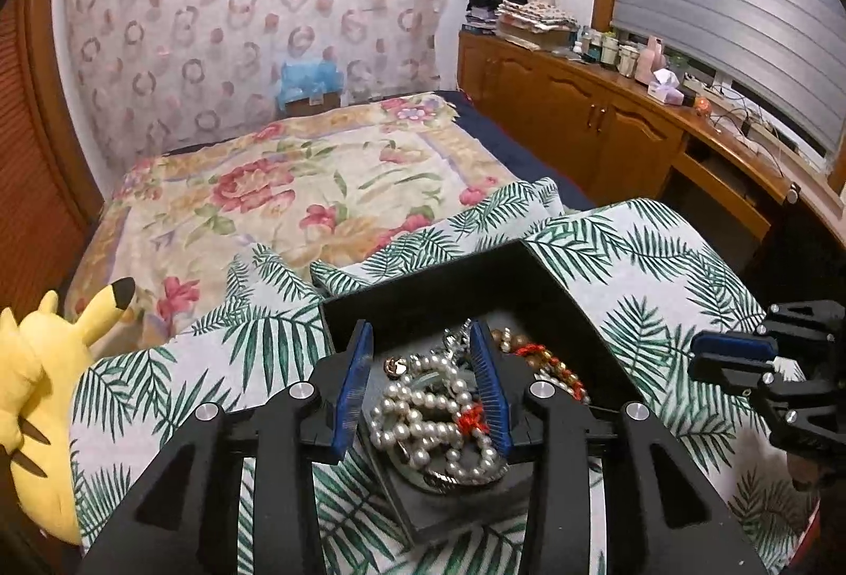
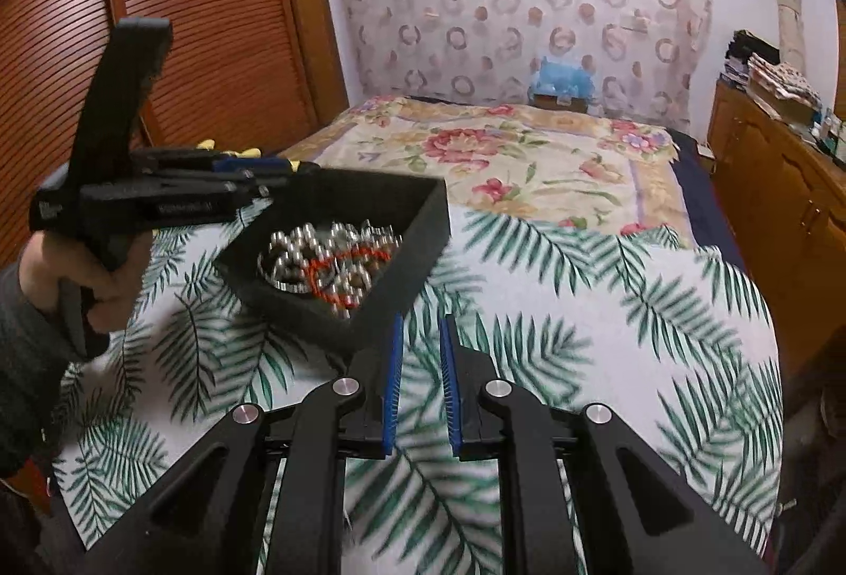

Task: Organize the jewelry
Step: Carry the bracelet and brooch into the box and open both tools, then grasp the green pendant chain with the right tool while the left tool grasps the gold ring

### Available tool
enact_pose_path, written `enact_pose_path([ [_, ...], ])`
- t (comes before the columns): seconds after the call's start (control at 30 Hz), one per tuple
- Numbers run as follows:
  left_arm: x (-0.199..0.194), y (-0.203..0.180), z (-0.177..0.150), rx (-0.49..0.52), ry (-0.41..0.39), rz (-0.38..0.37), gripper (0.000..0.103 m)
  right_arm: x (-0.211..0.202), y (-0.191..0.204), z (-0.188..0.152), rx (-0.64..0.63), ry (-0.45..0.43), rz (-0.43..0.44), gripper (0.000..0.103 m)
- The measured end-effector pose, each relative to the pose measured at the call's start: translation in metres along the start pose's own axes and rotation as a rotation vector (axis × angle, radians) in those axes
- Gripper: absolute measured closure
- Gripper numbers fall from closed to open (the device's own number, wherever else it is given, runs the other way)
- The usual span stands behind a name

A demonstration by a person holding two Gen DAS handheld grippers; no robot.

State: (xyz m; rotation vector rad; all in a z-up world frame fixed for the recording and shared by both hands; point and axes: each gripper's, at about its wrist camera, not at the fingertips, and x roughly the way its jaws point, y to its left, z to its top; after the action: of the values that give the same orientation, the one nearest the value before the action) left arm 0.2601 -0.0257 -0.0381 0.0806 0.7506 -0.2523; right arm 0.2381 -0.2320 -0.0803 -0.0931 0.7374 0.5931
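Left gripper (image 1: 420,337) spread wide, blue-padded fingers (image 1: 355,377) reaching into black box (image 1: 507,279), straddling heap of jewelry; nothing clamped between pads. Pearl necklace (image 1: 423,422) lies tangled between fingers, red thread knot (image 1: 472,418) just beside right pad; whether pad touches beads, cannot tell. Gold-and-red bead strand (image 1: 550,363) further right in box. Box sits on palm-leaf cloth (image 1: 661,258). Right gripper (image 2: 421,337) hovers over cloth near box corner, narrow gap between fingers, holding nothing. Yellow plush (image 1: 37,395) at left.
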Motion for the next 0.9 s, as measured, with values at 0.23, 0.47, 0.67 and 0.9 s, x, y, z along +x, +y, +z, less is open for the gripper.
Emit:
enact_pose_path([
  [0.23,-0.024,-0.016,-0.01,0.011,-0.022,-0.003,0.04,-0.005,0.01,-0.032,-0.022,0.057,0.0,0.087],
  [0.47,-0.049,-0.043,-0.025,0.055,-0.052,-0.044,0.03,-0.009,0.027,-0.054,-0.067,0.102,0.005,0.076],
  [0.67,-0.045,-0.049,-0.045,0.055,-0.012,-0.068,0.029,-0.006,0.042,-0.064,-0.108,0.135,0.05,0.076],
  [0.9,-0.034,-0.04,-0.074,0.019,0.056,-0.066,0.029,0.005,0.058,-0.068,-0.182,0.196,0.08,0.076],
])
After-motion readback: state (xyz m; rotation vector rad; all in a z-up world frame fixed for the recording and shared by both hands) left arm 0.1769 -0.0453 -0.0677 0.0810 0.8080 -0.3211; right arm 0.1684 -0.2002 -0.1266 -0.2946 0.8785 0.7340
